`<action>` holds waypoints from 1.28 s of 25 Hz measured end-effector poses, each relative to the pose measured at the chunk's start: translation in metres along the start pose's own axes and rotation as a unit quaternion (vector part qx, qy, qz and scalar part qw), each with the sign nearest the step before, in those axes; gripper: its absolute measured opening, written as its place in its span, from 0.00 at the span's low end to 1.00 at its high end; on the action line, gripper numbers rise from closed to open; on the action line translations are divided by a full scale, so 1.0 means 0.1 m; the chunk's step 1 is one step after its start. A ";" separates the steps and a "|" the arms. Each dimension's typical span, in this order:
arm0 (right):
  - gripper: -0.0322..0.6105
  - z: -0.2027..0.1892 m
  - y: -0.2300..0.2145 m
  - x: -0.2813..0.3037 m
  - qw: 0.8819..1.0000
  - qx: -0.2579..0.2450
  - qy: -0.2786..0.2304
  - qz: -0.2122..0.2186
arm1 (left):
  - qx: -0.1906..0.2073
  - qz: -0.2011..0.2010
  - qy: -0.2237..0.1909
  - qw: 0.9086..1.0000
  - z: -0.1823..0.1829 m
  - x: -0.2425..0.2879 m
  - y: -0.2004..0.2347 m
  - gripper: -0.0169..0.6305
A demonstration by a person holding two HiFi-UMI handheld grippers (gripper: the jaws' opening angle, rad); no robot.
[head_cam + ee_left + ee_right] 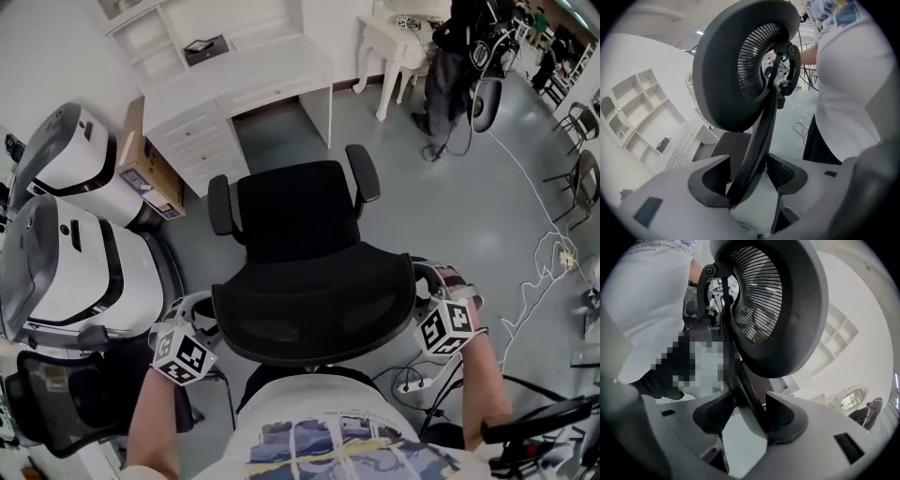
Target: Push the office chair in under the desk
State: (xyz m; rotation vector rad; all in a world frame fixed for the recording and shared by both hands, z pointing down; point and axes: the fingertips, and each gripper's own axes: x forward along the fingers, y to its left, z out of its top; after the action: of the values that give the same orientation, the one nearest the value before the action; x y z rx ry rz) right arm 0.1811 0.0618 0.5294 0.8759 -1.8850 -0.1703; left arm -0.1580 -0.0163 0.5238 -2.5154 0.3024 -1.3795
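There's the office chair [309,234], standing on the grey floor just short of the white desk [272,70], seat turned toward the open space beneath it and not under it yet. You've taken it where it should be taken: the left gripper [202,323] and the right gripper [427,295] sit on the two outer ends of the mesh backrest [314,314], one per side. Each gripper view shows the dark rim running slantwise through the gap with both pads against it, so both pairs of jaws are clamped on that rim. Expect a bulky but willing load: the base is hidden under the seat, yet a chair like this likely rolls freely and swivels just as freely. The rim looks stiff and the mesh soft, so keep your hold on the frame. Your forearms reach forward either side of your body, both grippers pitched downward, and pushing evenly should stop it yawing.
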 end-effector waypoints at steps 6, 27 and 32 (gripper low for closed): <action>0.39 0.00 -0.26 0.19 1.000 -0.002 0.007 0.006 | 0.008 0.006 0.013 1.000 0.04 0.14 0.29 0.40; 0.40 -0.33 -1.36 0.80 0.998 0.028 0.054 0.030 | 0.042 -0.029 -0.017 0.999 0.45 0.79 1.18 0.36; 0.40 -0.46 -1.68 0.94 0.998 0.024 0.055 0.028 | 0.052 -0.037 -0.013 0.998 0.59 0.98 1.35 0.33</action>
State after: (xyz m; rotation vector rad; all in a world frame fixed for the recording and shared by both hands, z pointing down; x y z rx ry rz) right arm 0.2814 -0.1088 0.5411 0.8457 -1.8145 -0.0418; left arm -0.0641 -0.1668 0.5282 -2.4800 0.1289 -1.3519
